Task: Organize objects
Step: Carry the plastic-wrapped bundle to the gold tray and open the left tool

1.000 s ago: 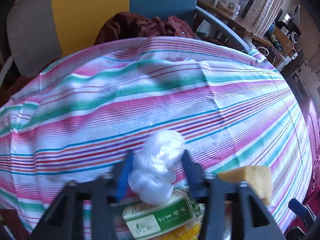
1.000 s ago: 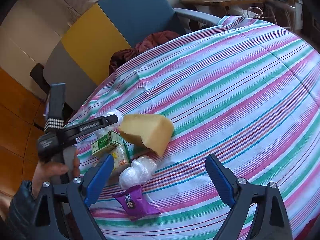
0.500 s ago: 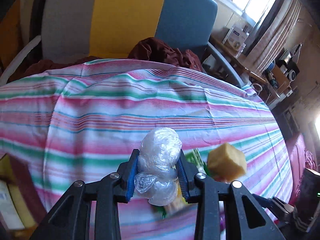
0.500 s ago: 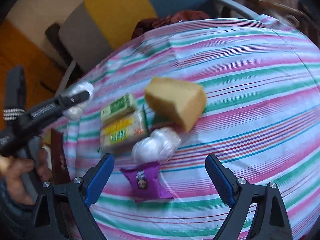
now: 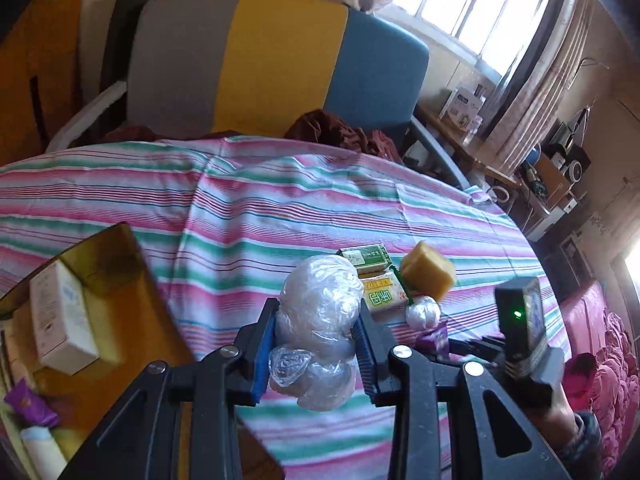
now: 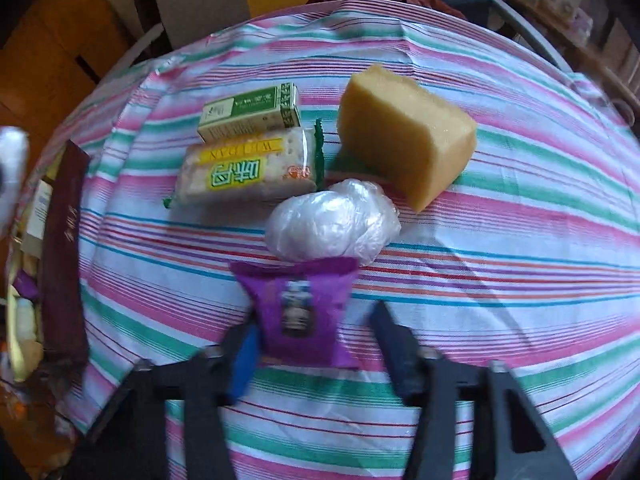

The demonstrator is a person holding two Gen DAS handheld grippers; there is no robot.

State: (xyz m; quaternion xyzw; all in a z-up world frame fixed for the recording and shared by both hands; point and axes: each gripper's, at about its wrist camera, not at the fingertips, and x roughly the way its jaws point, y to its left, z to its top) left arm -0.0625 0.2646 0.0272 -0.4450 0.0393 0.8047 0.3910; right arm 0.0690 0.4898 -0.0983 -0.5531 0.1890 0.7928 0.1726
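My left gripper point(image 5: 316, 344) is shut on a crumpled clear plastic bag ball point(image 5: 320, 312) and holds it above the striped cloth, near the box point(image 5: 100, 264) at the left. My right gripper point(image 6: 312, 340) is open, its jaws on either side of a purple snack packet point(image 6: 298, 304) lying on the cloth. Beyond the packet lie a second plastic bag ball point(image 6: 334, 222), a yellow sponge point(image 6: 404, 136), a cracker pack point(image 6: 248, 172) and a green carton point(image 6: 250, 112).
The striped tablecloth point(image 6: 500, 248) covers the table. The yellow box at the left edge point(image 6: 66, 248) holds a white carton point(image 5: 64, 316) and small packets. A grey, yellow and blue chair point(image 5: 280, 60) with a dark red garment stands behind.
My left gripper has lifted the plastic bag ball and carried it left towards the box. My right gripper has come down and forward around the purple packet, its jaws narrower than before.
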